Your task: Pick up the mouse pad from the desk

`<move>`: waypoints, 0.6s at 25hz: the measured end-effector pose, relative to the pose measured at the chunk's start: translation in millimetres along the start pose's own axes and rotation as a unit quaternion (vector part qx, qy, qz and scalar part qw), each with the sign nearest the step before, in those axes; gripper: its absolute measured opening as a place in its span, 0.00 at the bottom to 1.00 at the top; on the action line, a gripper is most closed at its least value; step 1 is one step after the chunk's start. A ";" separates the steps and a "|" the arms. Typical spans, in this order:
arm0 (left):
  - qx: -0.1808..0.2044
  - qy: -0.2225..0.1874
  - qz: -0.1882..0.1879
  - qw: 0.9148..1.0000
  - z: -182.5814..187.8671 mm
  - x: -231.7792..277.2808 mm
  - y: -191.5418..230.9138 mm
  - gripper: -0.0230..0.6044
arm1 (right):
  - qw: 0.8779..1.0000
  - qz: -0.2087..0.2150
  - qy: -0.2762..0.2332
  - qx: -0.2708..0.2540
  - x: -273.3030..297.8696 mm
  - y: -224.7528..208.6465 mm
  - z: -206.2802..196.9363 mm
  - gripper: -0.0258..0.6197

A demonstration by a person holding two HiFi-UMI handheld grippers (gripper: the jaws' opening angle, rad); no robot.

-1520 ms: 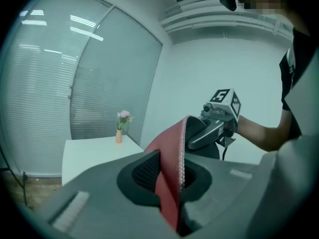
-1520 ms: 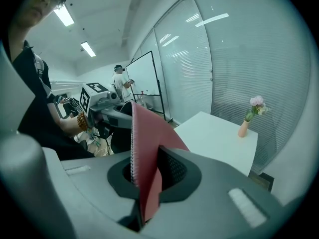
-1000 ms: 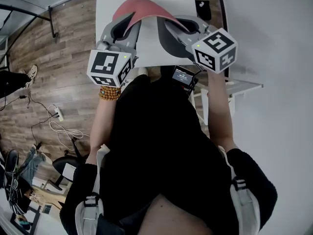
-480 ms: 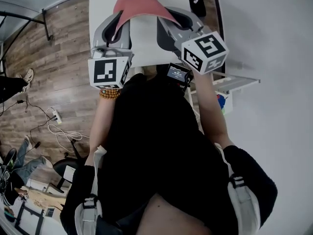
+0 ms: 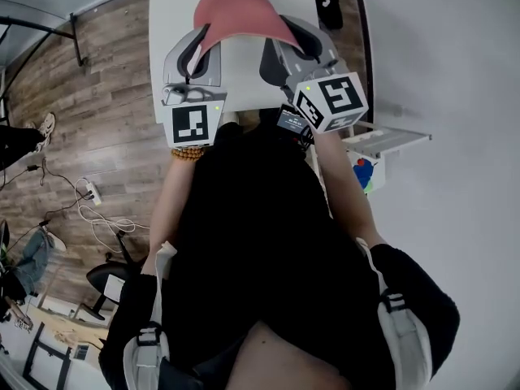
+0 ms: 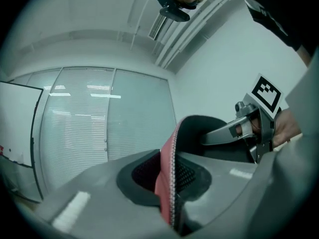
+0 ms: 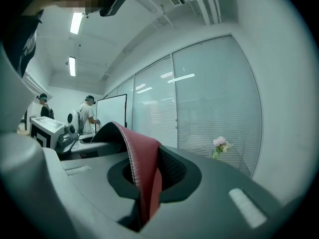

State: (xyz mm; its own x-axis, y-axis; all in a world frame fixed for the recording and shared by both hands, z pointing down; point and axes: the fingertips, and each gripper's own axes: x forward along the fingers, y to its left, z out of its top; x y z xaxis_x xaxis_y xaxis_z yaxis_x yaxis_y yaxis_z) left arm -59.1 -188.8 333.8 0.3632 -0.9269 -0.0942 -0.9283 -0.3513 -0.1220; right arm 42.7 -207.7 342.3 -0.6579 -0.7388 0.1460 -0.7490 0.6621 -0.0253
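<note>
**Desk:** Where is the mouse pad in this shot?

**Caption:** The soft red mouse pad (image 5: 240,6), stitched at the edge and black underneath, bows up in an arch over the white desk (image 5: 244,84). It is strung between your 2 tools.

**Desk:** And the tools themselves?

**Caption:** Your left gripper (image 6: 169,188) has its grey jaws nearly together, pinching 1 edge of the mouse pad between the black mesh pads (image 6: 187,173). Your right gripper (image 7: 144,183) does the same at the opposite edge, with only the pad's thickness between its jaws. They sit side by side, and the left one's black-and-white marker cube (image 5: 196,125) faces back toward you. Brown wood-plank floor (image 5: 97,96) lies left of the desk. In the right gripper view, 2 people (image 7: 88,114) stand far off by a whiteboard (image 7: 112,111).
</note>
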 end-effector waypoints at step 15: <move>0.021 0.008 -0.011 1.000 -8.7 1.8 1.8 0.08 | 0.998 -0.004 0.020 -0.054 4.0 -2.5 -7.2 0.11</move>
State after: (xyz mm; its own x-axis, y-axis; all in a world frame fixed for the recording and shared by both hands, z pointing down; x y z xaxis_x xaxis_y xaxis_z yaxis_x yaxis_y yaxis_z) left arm -60.8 -192.2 342.0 0.3824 -0.9210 -0.0747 -0.9155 -0.3667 -0.1655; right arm 42.5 -211.4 350.0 -0.6465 -0.7400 0.1853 -0.7401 0.6674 0.0832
